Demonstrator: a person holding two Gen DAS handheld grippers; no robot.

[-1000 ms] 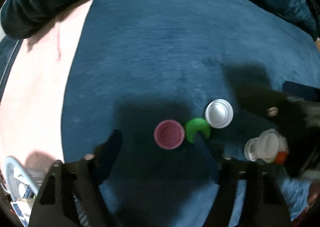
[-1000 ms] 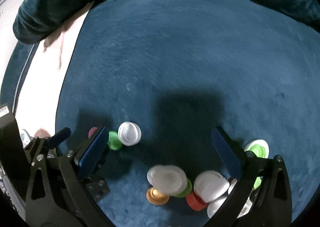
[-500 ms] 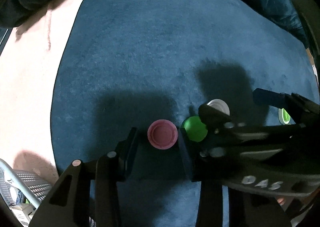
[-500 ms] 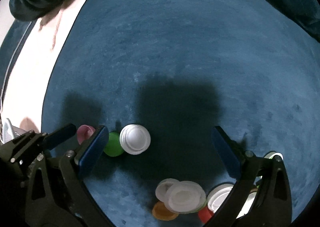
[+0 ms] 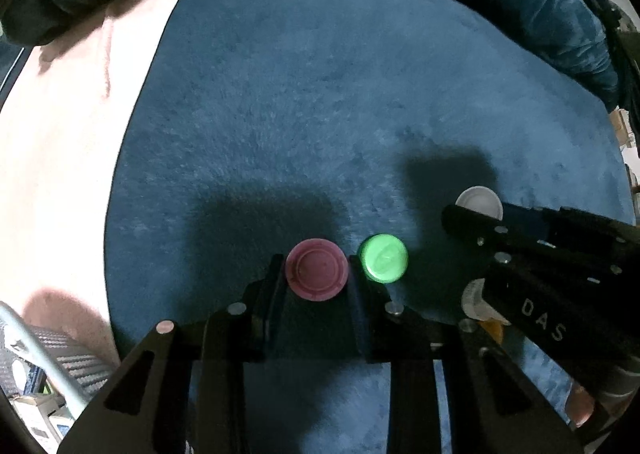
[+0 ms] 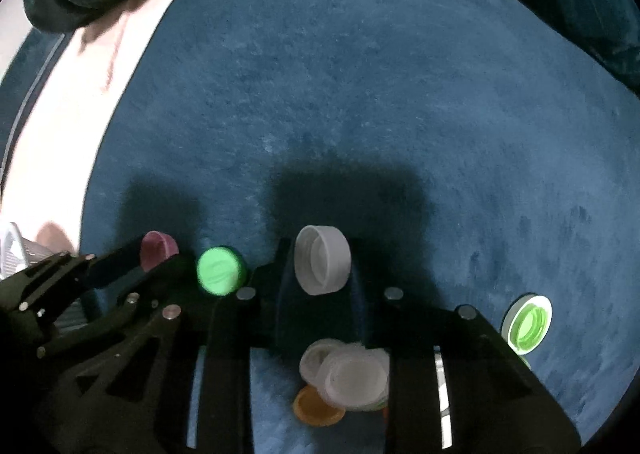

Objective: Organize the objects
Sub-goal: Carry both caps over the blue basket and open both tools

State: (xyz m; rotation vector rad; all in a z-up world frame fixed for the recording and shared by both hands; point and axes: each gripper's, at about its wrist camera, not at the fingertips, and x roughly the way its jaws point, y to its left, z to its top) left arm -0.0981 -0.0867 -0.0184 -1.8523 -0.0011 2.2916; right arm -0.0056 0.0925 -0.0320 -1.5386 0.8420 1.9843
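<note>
Caps lie on blue carpet [image 5: 320,113]; left tool [image 5: 316,274] pinches pink cap [image 5: 317,269], right tool [image 6: 320,266] seemingly white cap [image 6: 322,258].

White letters "DAS" stand on the black right gripper [image 5: 472,219] body.

Left gripper [image 5: 316,274]: matte black frame, silver round screws on both arms, triangular cutouts at 7 and 5 o'clock, dark blue pads. Right gripper [image 6: 322,274]: same black build, silver screws, white "DAS" lettering seen from left wrist view at 4 o'clock.
</note>
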